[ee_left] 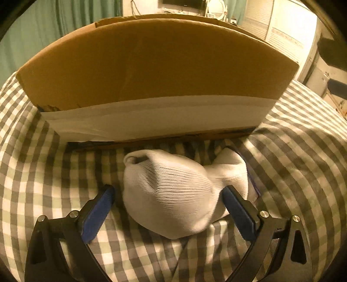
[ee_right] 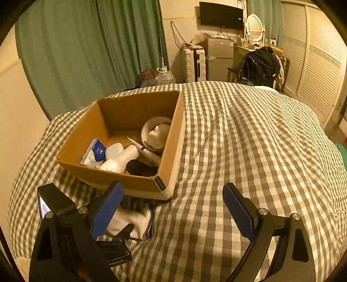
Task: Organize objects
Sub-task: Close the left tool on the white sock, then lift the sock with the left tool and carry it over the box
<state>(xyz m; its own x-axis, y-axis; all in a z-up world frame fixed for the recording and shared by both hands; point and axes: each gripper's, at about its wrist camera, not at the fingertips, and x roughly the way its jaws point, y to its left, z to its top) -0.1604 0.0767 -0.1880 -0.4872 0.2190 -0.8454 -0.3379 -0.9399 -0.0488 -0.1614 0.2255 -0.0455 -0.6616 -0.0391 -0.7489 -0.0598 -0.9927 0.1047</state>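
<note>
White sock (ee_left: 173, 193), bunched into a ball, lies on the checked bedspread (ee_left: 54, 173) just in front of the cardboard box (ee_left: 156, 71), near wall side. Left gripper (ee_left: 168, 196) straddles it: jaws apart, right pad (ee_left: 236, 208) touching the sock, left pad (ee_left: 98, 212) looks just clear of it, though the blur makes that hard to call. Not clamped.

From the right wrist view the same sock (ee_right: 130, 219) shows as white cloth below the box's near corner, partly hidden behind the left gripper body.

Right gripper (ee_right: 172, 211): jaws wide apart, nothing between them, over bare bedspread (ee_right: 238, 141) to the right of the box (ee_right: 121, 177).

Box is open-topped and holds a blue tissue pack (ee_right: 94, 153), a white bottle (ee_right: 121, 159) lying down, a tube (ee_right: 145, 151), something dark (ee_right: 141, 168) and a round bowl (ee_right: 151, 132) with a white item inside.

Beyond the bed: green curtains (ee_right: 86, 50), wall TV (ee_right: 221, 15).
</note>
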